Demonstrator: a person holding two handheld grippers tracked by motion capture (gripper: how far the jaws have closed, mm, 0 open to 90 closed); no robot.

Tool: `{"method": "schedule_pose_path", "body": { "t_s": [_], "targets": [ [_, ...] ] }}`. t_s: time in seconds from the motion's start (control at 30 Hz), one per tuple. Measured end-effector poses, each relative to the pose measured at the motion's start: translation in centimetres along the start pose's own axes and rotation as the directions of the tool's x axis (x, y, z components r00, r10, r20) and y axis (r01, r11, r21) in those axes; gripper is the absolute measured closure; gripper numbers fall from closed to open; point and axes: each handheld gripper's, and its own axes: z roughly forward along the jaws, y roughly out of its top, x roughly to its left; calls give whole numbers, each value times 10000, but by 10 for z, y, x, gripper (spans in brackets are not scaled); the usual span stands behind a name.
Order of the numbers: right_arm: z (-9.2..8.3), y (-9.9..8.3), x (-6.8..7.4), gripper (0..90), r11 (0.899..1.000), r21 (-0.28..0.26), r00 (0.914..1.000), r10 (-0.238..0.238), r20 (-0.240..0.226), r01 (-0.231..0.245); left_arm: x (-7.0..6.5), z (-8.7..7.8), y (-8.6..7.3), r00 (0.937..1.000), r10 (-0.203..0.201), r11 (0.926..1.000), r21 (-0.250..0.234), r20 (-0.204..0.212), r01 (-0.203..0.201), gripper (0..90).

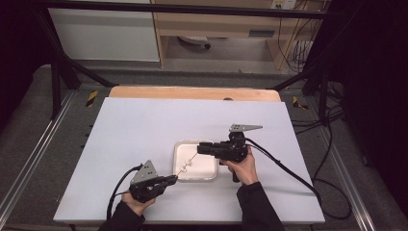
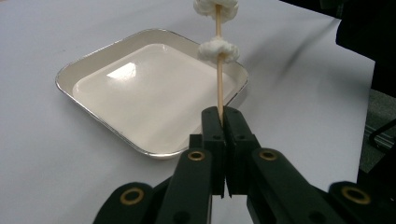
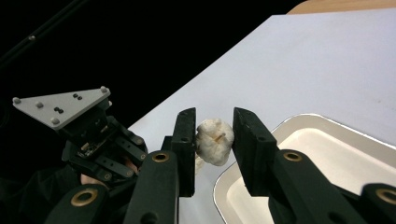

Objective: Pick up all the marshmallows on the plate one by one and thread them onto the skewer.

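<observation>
Two white puffs (image 2: 218, 49) on skewer (image 2: 219, 88) over tray (image 2: 154, 95).

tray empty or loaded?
Empty: the white tray has a bare floor; both white pieces sit on the skewer above it.

A white table (image 1: 144, 130) carries one shallow white tray (image 1: 208, 174).

You work at a white tabletop (image 1: 144, 125) edged by a wooden board (image 1: 192, 93), grey floor (image 1: 29, 144) around it, black frame legs (image 1: 57, 77), and light wooden cabinets (image 1: 216, 24) behind.
</observation>
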Motion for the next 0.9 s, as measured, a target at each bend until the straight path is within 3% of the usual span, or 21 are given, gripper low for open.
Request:
{"method": "schedule_pose_path", "body": {
  "t_s": [0.7,0.9],
  "targets": [
    [19,-18,0,708,9991,418,9999,83,-71,-80,0,4,-1,9998,-185,9998,112,-79,186,886],
    [14,-15,1,552,9991,398,9994,-133,314,121,1,2,-1,9996,-288,9996,-7,-50,288,886]
  ]
}}
